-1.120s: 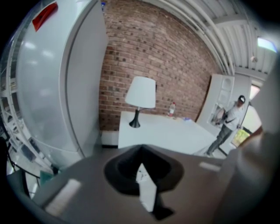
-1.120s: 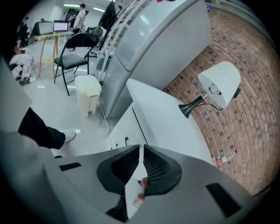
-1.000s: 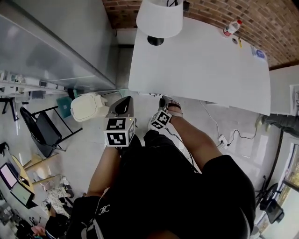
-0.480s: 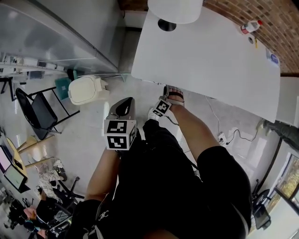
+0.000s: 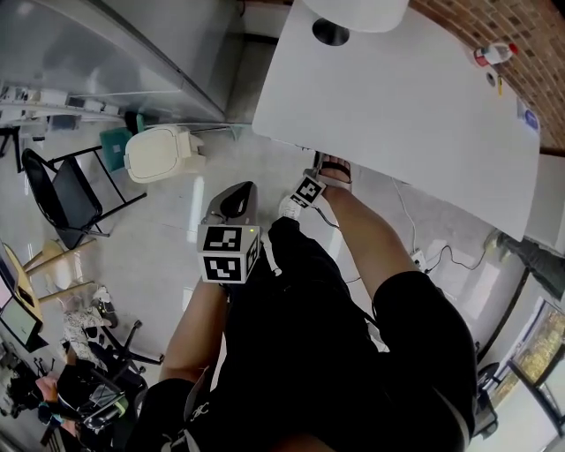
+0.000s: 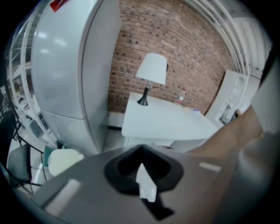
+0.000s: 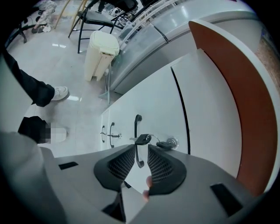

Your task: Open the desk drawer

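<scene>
The white desk [image 5: 397,97] fills the upper head view. In the right gripper view its white drawer front [image 7: 153,105] carries a black bar handle [image 7: 137,127], with a key [image 7: 143,139] hanging from a lock [image 7: 172,142] beside it. My right gripper [image 7: 141,162] is open, and the handle's lower end sits in the gap between its dark pads [image 7: 120,164]. In the head view that gripper [image 5: 331,168] reaches under the desk's near edge. My left gripper [image 5: 237,196] hangs back over the floor, shut and holding nothing [image 6: 141,148].
A white lamp [image 5: 353,13] and a small bottle [image 5: 492,55] stand on the desk. A cream bin [image 5: 159,152] and a black chair [image 5: 62,194] are to the left. A power strip with cables [image 5: 419,258] lies on the floor. Two lower drawer handles [image 7: 111,130] show.
My right gripper has moved forward, up to the desk's near edge. The left gripper has stayed about where it was. The head view has shifted toward the desk.
</scene>
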Action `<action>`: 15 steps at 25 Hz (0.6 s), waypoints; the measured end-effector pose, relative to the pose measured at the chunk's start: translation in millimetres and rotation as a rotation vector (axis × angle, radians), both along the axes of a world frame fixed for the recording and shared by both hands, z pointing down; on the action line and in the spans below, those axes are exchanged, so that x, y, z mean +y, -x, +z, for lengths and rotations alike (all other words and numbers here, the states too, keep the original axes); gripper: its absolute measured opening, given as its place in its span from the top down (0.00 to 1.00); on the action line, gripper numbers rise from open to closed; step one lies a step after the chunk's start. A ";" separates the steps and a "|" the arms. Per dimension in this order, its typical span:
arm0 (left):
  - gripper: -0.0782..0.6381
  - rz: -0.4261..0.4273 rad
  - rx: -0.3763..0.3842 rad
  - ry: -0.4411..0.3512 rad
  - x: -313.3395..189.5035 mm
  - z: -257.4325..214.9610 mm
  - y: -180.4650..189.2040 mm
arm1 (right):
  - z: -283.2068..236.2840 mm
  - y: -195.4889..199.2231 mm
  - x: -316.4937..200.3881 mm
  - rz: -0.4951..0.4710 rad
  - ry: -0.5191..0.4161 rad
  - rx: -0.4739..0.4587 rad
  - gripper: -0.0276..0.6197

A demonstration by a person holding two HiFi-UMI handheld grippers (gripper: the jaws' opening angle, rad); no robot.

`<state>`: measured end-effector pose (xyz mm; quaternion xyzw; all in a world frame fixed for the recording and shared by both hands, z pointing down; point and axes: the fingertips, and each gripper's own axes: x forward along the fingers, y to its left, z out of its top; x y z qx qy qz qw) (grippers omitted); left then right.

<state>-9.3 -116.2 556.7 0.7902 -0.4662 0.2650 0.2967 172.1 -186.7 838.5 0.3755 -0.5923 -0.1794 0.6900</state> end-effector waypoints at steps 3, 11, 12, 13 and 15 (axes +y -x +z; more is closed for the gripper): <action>0.89 -0.004 -0.004 0.006 -1.6 5.1 1.8 | 5.7 -0.6 -4.0 -0.002 0.005 0.015 0.85; 0.89 -0.006 -0.021 0.036 1.4 19.0 5.3 | 19.6 -4.7 -7.3 -0.033 0.027 0.055 0.93; 0.89 -0.003 -0.025 0.039 1.8 19.6 5.7 | 20.7 -5.3 -7.1 -0.029 0.024 0.054 0.93; 0.89 0.000 -0.029 0.041 2.1 20.0 6.0 | 21.5 -6.4 -7.6 -0.019 0.023 0.048 0.93; 0.89 0.004 -0.033 0.042 1.7 20.8 7.4 | 22.3 -8.2 -10.3 -0.002 0.026 0.035 0.93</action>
